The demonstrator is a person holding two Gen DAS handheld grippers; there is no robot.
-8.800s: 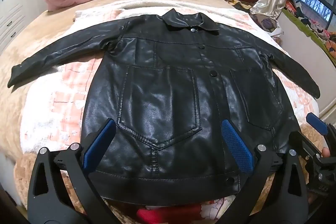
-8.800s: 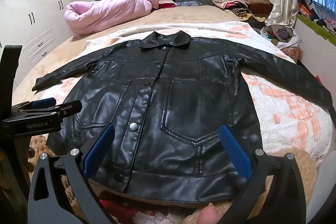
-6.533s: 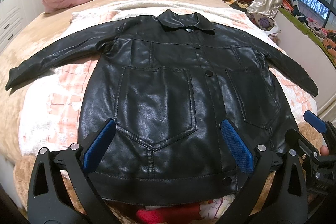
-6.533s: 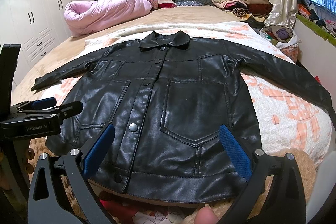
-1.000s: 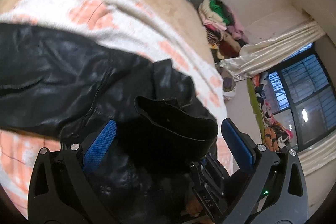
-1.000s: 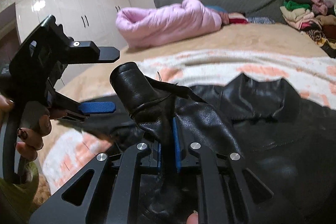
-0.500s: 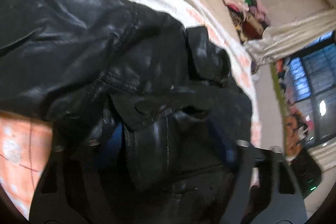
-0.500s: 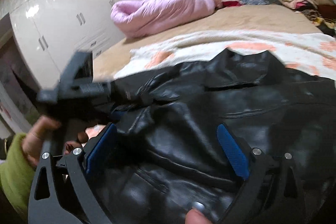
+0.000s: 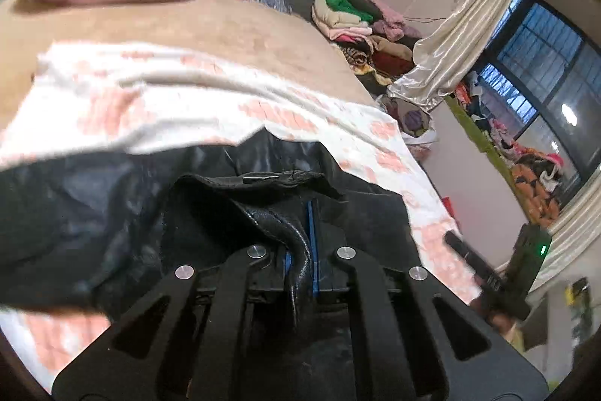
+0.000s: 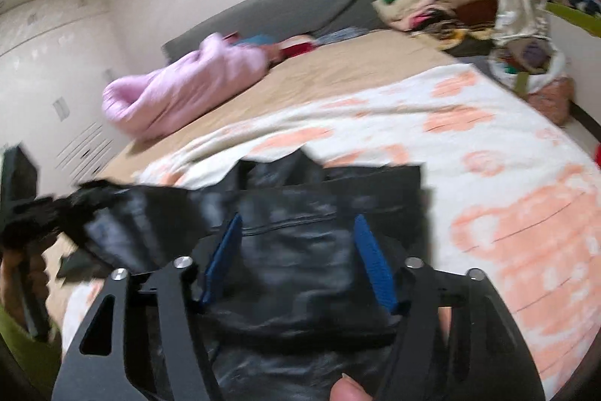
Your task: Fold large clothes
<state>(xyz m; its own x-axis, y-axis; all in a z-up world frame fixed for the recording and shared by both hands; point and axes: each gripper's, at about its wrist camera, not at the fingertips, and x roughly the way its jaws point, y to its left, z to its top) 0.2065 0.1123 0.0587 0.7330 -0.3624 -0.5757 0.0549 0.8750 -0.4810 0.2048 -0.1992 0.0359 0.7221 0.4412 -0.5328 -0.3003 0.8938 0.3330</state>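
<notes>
The black leather jacket [image 9: 112, 213] lies partly folded on the white and orange blanket [image 9: 150, 96]. My left gripper [image 9: 300, 250] is shut on a fold of the jacket and holds it up close to the lens. In the right wrist view the jacket [image 10: 323, 250] sits bunched under my right gripper [image 10: 296, 250], whose blue pads [image 10: 372, 262] stand apart over the leather. The left gripper shows blurred at the left edge of the right wrist view [image 10: 22, 209], with a jacket flap hanging from it. The right gripper also shows at the right edge of the left wrist view [image 9: 499, 277].
A pink quilt [image 10: 180, 89] lies at the head of the bed by the grey headboard [image 10: 278, 6]. Stacked clothes [image 9: 353, 21] and a curtain [image 9: 458, 51] stand at the far right. White wardrobes [image 10: 45, 77] line the left wall.
My left gripper has closed on a fold of the jacket and lifted it. My right gripper, open since letting go of the sleeve, has moved over the bunched jacket. Both views swung.
</notes>
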